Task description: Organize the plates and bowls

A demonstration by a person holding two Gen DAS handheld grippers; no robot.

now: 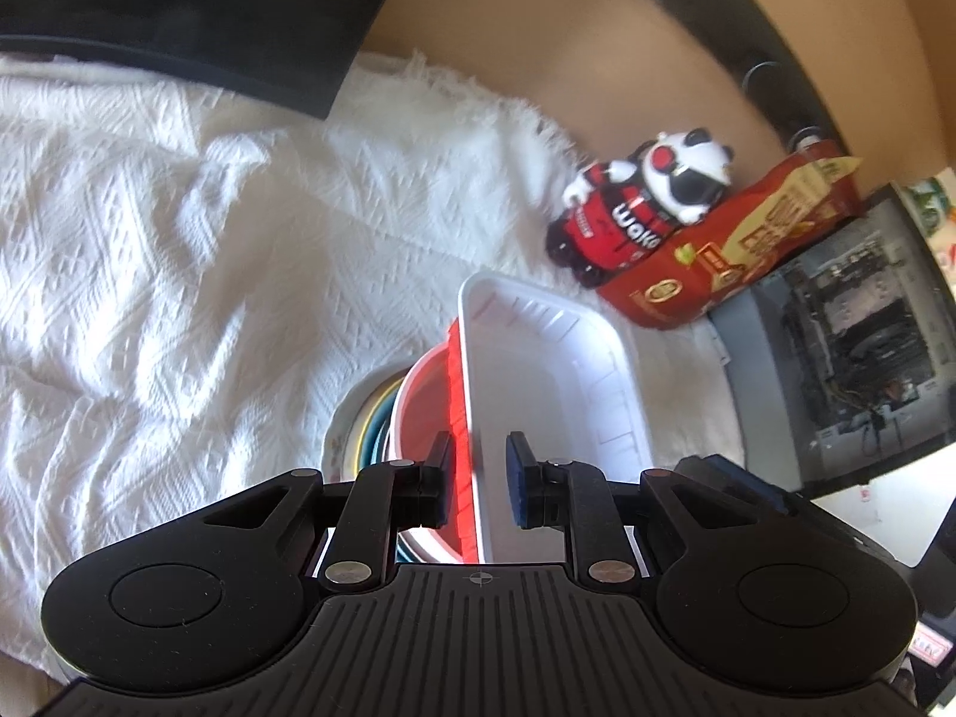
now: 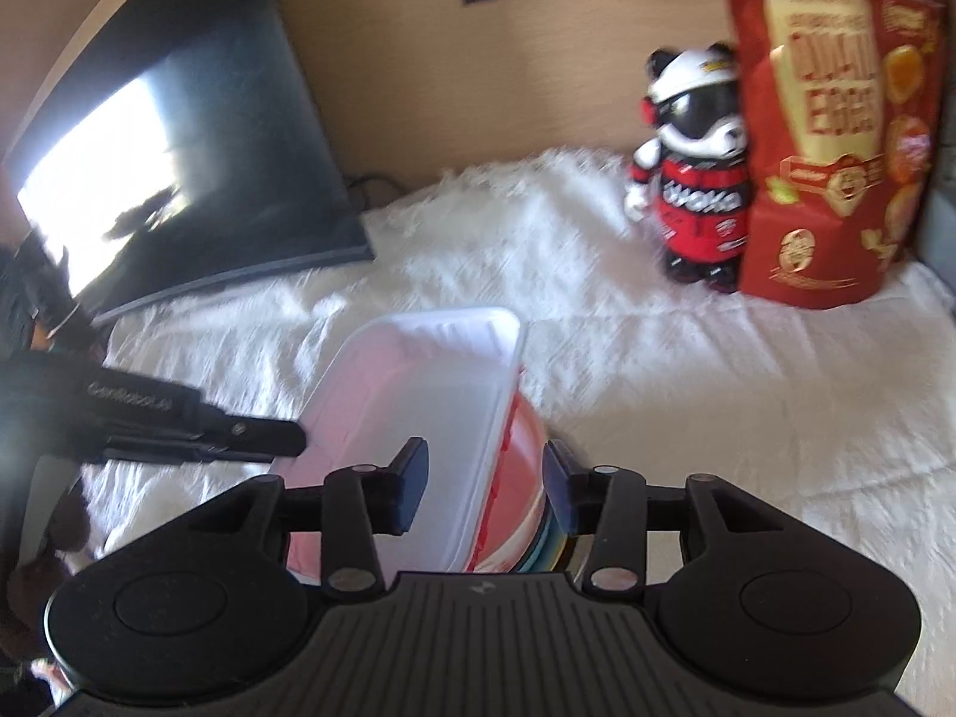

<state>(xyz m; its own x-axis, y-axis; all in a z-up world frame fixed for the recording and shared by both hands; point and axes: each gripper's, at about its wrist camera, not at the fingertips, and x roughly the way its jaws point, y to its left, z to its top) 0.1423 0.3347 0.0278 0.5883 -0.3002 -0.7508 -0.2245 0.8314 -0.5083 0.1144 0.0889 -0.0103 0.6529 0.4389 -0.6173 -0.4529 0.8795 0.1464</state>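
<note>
Left gripper (image 1: 477,478): narrow, its jaws straddling the near-left rim of the white tray (image 1: 555,370). The left pad touches the red edge beside that rim, while the right pad stands a little clear inside the tray, so whether this is a real pinch I cannot tell.
Right gripper (image 2: 485,487): jaws apart, astride the tray's right rim and the edge of the red bowl (image 2: 526,478); neither pad visibly presses on anything, so it looks like a loose or just-freed hold.
Why two grippers: one at each side probably keeps the wide, light tray level and centred as it sits on the pile.
White tray: rectangular, ribbed walls, uppermost on the stack, tilted slightly, near centre.
Red bowl: directly under the tray, nested into the crockery below.
Lower plates (image 1: 352,436): coloured rims, teal and yellow, and a floral one at the bottom, peeking out to the left.
Cloth (image 1: 149,239): white woven cover under the stack, probably cushioning the dishes.
Far right: a panda figure (image 2: 696,173) touching a red snack bag (image 2: 836,137), well apart from the stack.
Far left: a dark monitor (image 2: 179,179).
Task stage: stacking looks nearly done.
</note>
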